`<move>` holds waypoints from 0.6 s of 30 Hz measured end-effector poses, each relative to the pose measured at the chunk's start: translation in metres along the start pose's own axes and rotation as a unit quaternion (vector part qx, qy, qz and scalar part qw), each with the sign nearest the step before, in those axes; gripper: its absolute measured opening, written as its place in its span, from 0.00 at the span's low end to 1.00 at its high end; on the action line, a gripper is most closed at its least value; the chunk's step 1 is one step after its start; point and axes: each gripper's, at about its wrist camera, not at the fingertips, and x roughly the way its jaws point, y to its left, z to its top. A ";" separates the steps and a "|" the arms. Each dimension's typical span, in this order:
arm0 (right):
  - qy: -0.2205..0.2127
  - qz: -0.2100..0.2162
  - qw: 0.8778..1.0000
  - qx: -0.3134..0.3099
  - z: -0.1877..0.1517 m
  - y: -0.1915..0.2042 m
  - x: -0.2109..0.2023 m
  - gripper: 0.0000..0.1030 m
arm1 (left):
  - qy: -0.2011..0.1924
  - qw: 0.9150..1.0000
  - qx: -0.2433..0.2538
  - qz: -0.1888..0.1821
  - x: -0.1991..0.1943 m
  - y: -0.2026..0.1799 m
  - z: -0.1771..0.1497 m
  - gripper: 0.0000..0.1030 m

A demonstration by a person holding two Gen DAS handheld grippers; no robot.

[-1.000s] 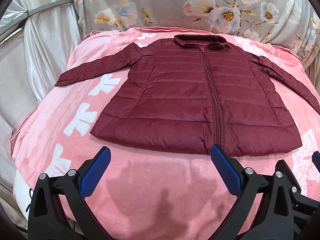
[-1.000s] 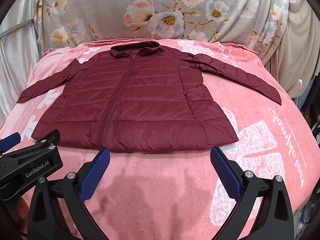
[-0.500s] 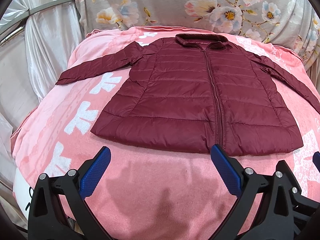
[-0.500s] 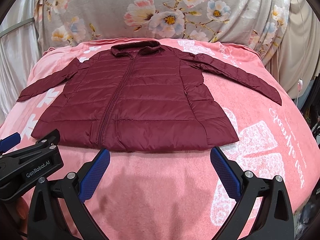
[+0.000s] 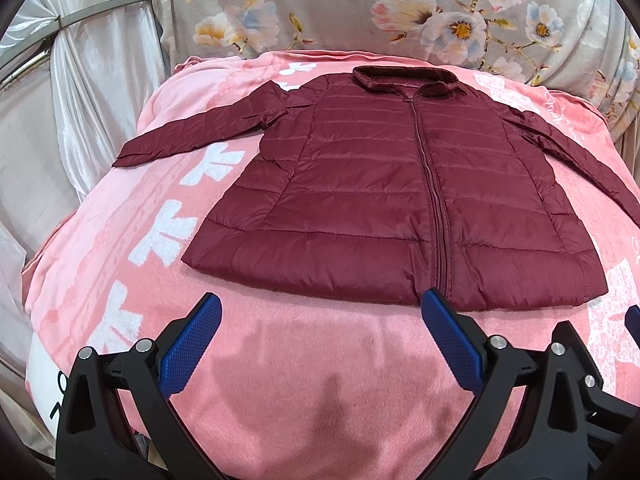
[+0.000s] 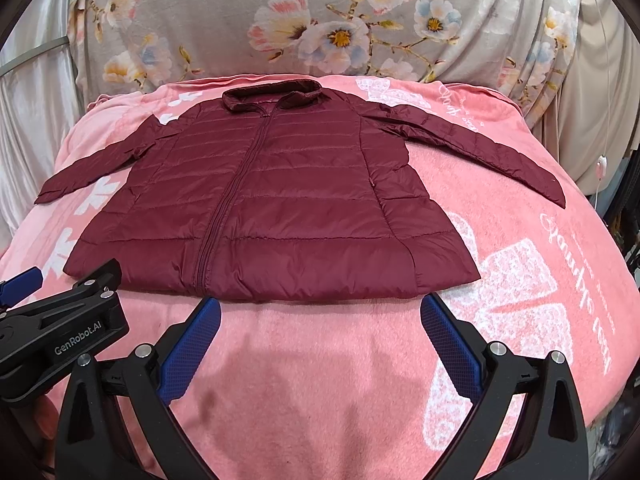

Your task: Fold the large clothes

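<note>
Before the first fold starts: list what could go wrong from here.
1. The maroon puffer jacket looks slick and puffy; a fold may spring open or slip from the pads.
2. The right gripper and left gripper could pinch the pink blanket along with the hem.

We hold our black left gripper [image 5: 320,312] and black right gripper [image 6: 320,312] side by side, blue-padded jaws spread wide, gripping nothing.

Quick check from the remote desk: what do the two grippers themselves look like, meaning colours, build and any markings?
Both the left gripper and the right gripper have matte black angular frames with silver pivot bolts. Each finger carries a blue pad with a fine grid texture. The left one's body shows white "GenRobot.AI" lettering in the right wrist view. No cables show.
</note>
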 end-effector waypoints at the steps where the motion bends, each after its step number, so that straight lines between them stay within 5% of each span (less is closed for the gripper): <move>1: -0.001 0.000 1.000 -0.001 0.000 0.000 0.000 0.95 | 0.000 1.000 0.001 0.000 0.000 -0.001 0.000 0.95; 18: 0.000 0.000 1.000 0.000 0.000 0.000 0.000 0.95 | 0.000 1.000 0.000 0.001 0.002 0.000 -0.003 0.95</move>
